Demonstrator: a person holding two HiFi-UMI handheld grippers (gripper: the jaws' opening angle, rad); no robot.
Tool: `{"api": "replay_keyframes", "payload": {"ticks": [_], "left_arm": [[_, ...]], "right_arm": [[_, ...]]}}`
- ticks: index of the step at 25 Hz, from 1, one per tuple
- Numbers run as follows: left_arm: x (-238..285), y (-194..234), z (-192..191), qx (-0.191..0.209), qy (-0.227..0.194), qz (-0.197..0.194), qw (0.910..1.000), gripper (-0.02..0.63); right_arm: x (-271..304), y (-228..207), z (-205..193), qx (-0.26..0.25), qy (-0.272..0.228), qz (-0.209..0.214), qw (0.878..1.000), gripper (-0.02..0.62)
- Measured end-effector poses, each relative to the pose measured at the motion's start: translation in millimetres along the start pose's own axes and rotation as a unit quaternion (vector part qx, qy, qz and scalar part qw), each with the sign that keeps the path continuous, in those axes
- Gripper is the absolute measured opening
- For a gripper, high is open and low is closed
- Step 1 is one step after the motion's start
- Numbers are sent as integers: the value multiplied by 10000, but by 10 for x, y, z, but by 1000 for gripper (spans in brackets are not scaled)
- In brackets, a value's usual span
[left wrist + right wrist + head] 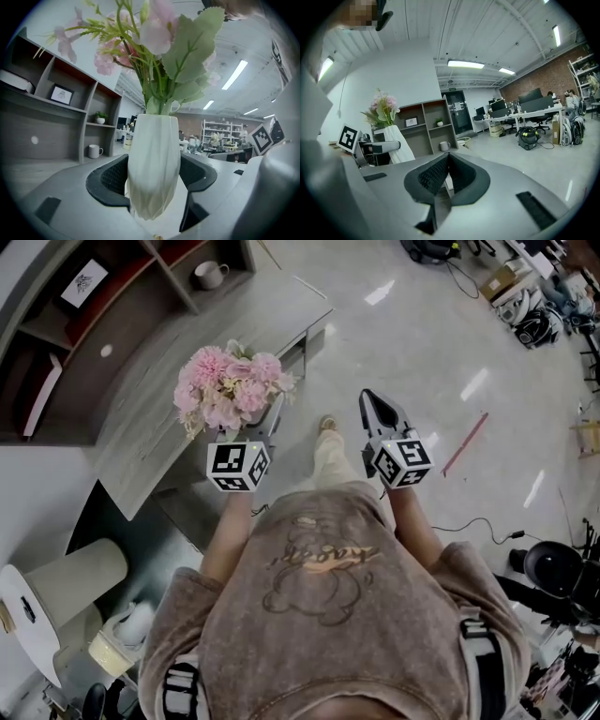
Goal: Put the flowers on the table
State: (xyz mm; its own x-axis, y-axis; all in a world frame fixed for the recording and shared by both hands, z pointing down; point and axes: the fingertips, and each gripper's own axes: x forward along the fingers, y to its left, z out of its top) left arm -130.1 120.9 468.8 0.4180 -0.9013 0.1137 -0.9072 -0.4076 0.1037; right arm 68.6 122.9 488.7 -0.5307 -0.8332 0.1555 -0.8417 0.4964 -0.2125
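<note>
A white ribbed vase [153, 173] with pink flowers [228, 385] and green leaves [187, 61] is held upright in my left gripper [267, 418], whose jaws are shut on the vase body. The bouquet hangs over the edge of the grey curved table [169, 399]. In the right gripper view the vase [401, 143] and flowers [383, 107] show at the left. My right gripper [375, 404] is beside it, to the right, over the floor, its jaws shut with nothing between them.
A wooden shelf unit [112, 296] behind the table holds a white mug [208, 276] and a framed picture [84, 282]. A white lamp or stool [56, 592] stands at the lower left. Desks, chairs and a vacuum [528, 137] fill the far room.
</note>
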Motion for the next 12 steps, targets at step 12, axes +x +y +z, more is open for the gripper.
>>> {"api": "replay_keyframes", "payload": {"ticks": [12], "left_arm": [[1255, 443, 420, -55, 16, 130, 9999, 342]], "right_arm": [[1098, -709, 481, 66, 130, 179, 9997, 0]]}}
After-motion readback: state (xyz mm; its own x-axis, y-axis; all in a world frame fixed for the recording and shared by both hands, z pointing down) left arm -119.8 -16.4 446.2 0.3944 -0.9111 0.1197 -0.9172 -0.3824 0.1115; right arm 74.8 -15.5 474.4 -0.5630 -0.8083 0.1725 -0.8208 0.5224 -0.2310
